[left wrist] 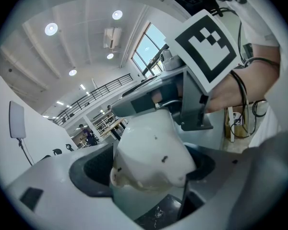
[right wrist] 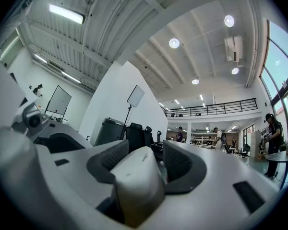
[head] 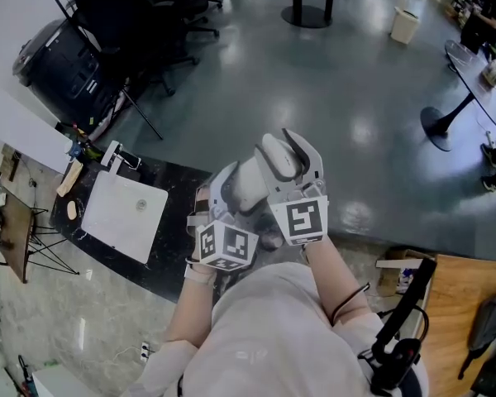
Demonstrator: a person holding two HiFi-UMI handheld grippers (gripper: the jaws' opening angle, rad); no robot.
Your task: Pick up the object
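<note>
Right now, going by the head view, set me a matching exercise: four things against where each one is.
Things:
A. white board
B. bin
C. wooden table
D. right gripper

Places:
1. lower right corner of the view
2. lying on the black counter, at the left
3. held up beside the left gripper, mid-view
4. standing on the grey floor, near the top edge

Pairs: A-2; B-4; C-1; D-3.

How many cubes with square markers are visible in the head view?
2. The left cube sits lower, near the centre; the right cube is beside it, slightly higher. No more seem hidden.
</note>
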